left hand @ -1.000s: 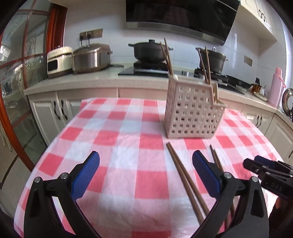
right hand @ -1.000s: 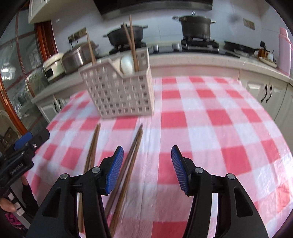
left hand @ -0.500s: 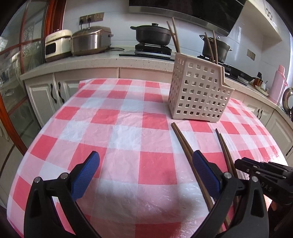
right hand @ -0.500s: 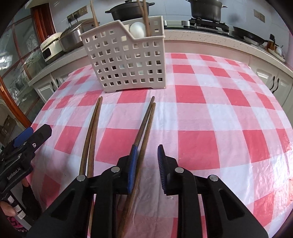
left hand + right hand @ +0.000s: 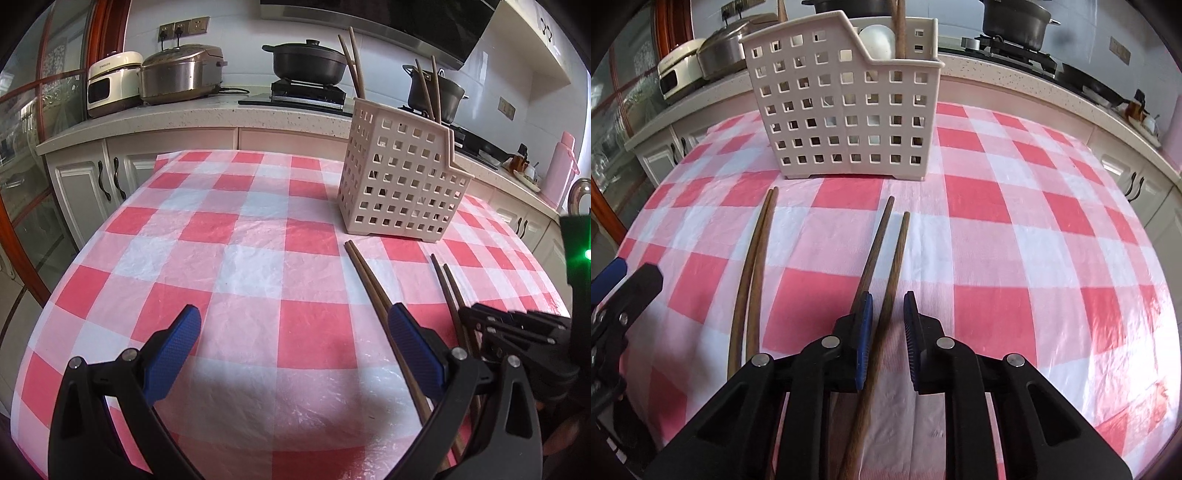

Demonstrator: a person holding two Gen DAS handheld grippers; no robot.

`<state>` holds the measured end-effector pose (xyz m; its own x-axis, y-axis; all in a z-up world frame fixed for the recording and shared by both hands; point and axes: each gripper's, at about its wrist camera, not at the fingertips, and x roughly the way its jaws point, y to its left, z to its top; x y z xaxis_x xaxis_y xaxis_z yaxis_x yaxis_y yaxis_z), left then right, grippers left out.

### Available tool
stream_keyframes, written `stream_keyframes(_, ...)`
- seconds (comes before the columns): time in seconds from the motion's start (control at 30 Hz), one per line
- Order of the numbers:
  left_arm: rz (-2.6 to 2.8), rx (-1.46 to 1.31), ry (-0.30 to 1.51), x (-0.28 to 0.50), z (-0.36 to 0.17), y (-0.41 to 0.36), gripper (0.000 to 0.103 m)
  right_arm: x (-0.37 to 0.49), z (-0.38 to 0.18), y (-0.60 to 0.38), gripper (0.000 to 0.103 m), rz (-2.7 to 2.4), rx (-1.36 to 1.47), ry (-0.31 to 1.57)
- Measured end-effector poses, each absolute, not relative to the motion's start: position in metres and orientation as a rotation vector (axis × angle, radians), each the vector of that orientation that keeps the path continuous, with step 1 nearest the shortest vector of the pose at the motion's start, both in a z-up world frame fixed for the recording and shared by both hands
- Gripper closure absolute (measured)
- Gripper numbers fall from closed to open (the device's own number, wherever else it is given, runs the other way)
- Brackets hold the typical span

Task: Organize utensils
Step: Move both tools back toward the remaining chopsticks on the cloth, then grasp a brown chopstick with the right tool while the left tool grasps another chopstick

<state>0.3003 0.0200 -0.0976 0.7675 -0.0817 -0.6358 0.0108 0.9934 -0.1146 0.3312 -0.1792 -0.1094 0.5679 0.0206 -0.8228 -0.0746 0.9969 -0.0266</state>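
Right claw (image 5: 888,328) astride chopsticks (image 5: 882,258), perhaps touching

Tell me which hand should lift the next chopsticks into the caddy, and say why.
Right. The right tool is closing around the right chopstick pair, which lies between its pads and points toward the caddy. The left tool stands wide open over bare tablecloth, with the other pair outside its pads.

Home kitchen, pots (image 5: 308,62) on stove (image 5: 306,96), rice cooker (image 5: 181,74), cabinets (image 5: 92,181)
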Motion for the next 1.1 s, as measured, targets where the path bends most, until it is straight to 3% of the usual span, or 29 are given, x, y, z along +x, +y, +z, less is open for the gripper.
stream_keyframes(0.17, -0.053, -0.101, 0.732, 0.304, -0.100, 0.015, 0.005, 0.339, -0.110, -0.182, 0.088, 0.056, -0.068, 0.968)
stream_keyframes(0.23, -0.054, -0.090, 0.753, 0.306, -0.101, 0.011, 0.005, 0.337, -0.110, -0.184, 0.096, 0.060, -0.068, 0.966)
stream_keyframes(0.47, -0.059, -0.081, 0.822, 0.318, -0.108, -0.004, 0.006, 0.327, -0.110, -0.203, 0.097, 0.097, -0.008, 0.958)
stream_keyframes(0.8, -0.017, -0.053, 0.909, 0.342, -0.121, -0.026, 0.027, 0.323, -0.110, -0.215, 0.096, 0.154, 0.045, 0.954)
stream_keyframes(1.1, 0.027, -0.044, 0.927, 0.354, -0.125, -0.037, 0.035, 0.323, -0.111, -0.223, 0.096, 0.197, 0.075, 0.948)
